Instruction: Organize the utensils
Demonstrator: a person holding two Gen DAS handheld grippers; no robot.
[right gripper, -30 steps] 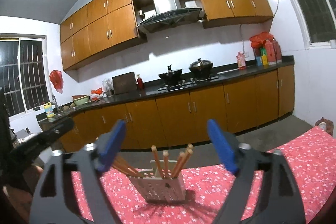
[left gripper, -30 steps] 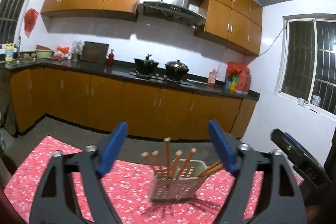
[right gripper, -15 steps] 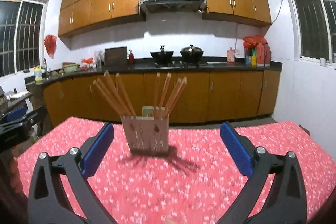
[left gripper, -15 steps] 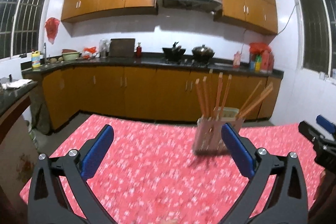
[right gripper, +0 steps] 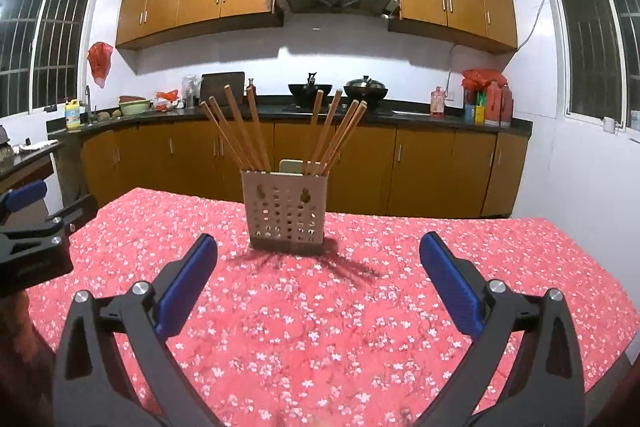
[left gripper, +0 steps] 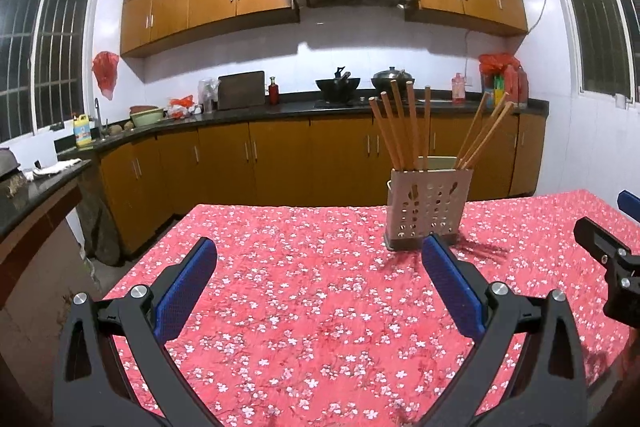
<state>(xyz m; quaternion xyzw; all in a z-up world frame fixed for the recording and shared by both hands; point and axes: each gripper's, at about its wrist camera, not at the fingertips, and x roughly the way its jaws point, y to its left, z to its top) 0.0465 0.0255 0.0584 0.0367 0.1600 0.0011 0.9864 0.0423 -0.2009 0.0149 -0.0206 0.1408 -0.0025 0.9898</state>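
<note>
The left gripper [left gripper: 319, 269] has its jaws spread wide apart, with nothing between the blue pads [left gripper: 185, 289]. It hovers over the near part of the table [left gripper: 304, 311], which is covered by a red cloth with a small white flower print. The right gripper [right gripper: 318, 267] is in the same condition: jaws fully apart, nothing between them, only bare cloth below.

The utensil holder [right gripper: 285, 211] stands upright on the far half of the table. It is a pale, box-shaped container with perforated walls. In the right wrist view it sits ahead of the right gripper, slightly left of centre and apart from both pads. In the left wrist view the holder [left gripper: 427, 207] appears right of centre, just beyond the tip of the right-hand pad.

The chopsticks [right gripper: 240, 131] stand in the holder in two groups. One group leans left; the other group [right gripper: 340, 131] leans right. All are wooden, with their upper ends fanned out above the rim.

Each gripper is partly visible at the edge of the other camera's view. Kitchen cabinets [right gripper: 360, 163] line the far wall
</note>
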